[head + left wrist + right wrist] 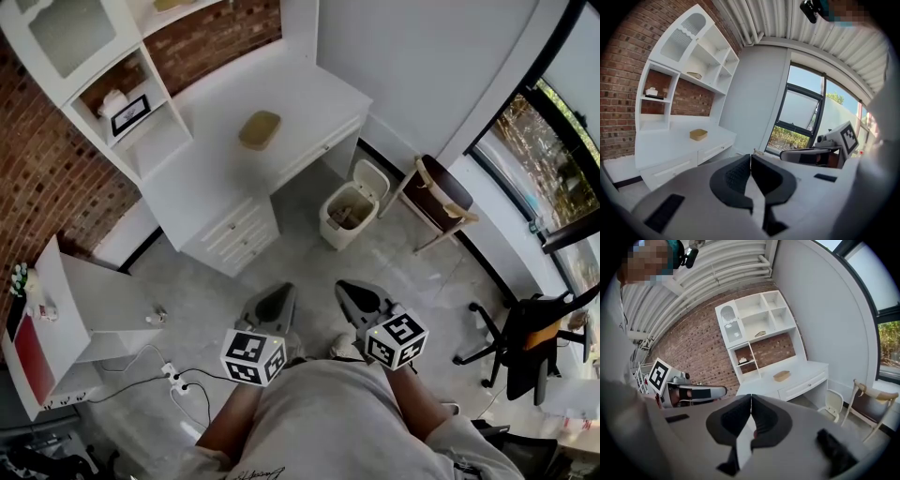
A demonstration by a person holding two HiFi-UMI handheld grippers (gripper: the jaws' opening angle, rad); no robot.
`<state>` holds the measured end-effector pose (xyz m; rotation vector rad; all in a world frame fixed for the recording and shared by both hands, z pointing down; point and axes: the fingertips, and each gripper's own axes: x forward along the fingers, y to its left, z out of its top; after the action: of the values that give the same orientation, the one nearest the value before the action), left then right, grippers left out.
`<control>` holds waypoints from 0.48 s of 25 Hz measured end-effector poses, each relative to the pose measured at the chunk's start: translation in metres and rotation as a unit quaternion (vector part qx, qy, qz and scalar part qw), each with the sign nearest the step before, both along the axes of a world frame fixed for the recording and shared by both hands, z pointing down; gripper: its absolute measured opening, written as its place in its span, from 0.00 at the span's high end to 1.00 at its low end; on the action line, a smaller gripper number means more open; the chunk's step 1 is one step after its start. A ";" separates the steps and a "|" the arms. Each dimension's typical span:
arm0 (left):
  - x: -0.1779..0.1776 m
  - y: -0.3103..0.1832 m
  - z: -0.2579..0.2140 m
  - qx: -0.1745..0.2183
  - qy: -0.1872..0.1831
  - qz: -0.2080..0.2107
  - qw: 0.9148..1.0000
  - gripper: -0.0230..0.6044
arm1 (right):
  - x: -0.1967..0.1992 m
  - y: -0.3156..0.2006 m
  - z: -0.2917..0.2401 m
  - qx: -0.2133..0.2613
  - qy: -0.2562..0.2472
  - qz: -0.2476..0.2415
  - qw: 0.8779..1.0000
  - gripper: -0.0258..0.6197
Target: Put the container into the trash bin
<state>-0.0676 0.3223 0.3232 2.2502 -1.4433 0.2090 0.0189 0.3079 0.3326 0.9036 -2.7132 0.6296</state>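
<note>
A tan container (pixel 260 129) lies on the white desk (pixel 281 103), far from both grippers; it also shows as a small tan container (pixel 698 134) in the left gripper view and as a tan container (pixel 781 376) in the right gripper view. The white trash bin (pixel 347 213), lid up, stands on the floor beside the desk, and the trash bin (pixel 831 404) shows low right in the right gripper view. My left gripper (pixel 275 305) and right gripper (pixel 354 296) are held close to my body over the floor, side by side. Both are shut with nothing between the jaws.
A white shelf unit (pixel 89 70) stands against the brick wall left of the desk. A wooden chair (pixel 436 197) is right of the bin, an office chair (pixel 530 337) further right. A power strip with cables (pixel 178 380) lies on the floor at left, near a low white table (pixel 84 309).
</note>
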 end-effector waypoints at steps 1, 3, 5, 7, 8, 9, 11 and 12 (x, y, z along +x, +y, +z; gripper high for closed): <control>-0.003 -0.001 0.000 0.001 0.001 0.000 1.000 0.93 | -0.003 -0.001 0.000 -0.001 0.001 0.001 1.000 0.92; -0.011 -0.003 -0.001 0.001 0.007 -0.001 1.000 0.93 | -0.010 -0.002 0.001 -0.002 0.001 0.002 1.000 0.92; -0.021 -0.005 0.000 0.000 0.014 -0.003 1.000 0.93 | -0.018 -0.005 0.001 -0.001 0.002 0.001 1.000 0.92; -0.032 -0.006 0.000 0.000 0.014 -0.001 1.000 0.93 | -0.026 -0.009 0.001 0.001 0.003 0.004 1.000 0.92; -0.038 -0.006 -0.001 0.003 0.013 0.004 1.000 0.93 | -0.030 -0.011 0.000 0.002 0.003 0.006 1.000 0.92; -0.042 -0.005 -0.003 0.007 0.012 0.010 1.000 0.93 | -0.034 -0.013 -0.001 0.004 0.003 0.008 1.000 0.92; -0.049 -0.003 -0.008 0.016 0.014 0.026 0.999 0.93 | -0.042 -0.016 -0.004 0.009 0.006 0.009 1.000 0.92; -0.052 -0.002 -0.009 0.020 0.014 0.032 0.999 0.93 | -0.045 -0.018 -0.005 0.010 0.007 0.009 1.000 0.92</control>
<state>-0.1200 0.3205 0.3138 2.3235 -1.3742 0.1707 -0.0266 0.2899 0.3280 0.9356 -2.7059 0.5977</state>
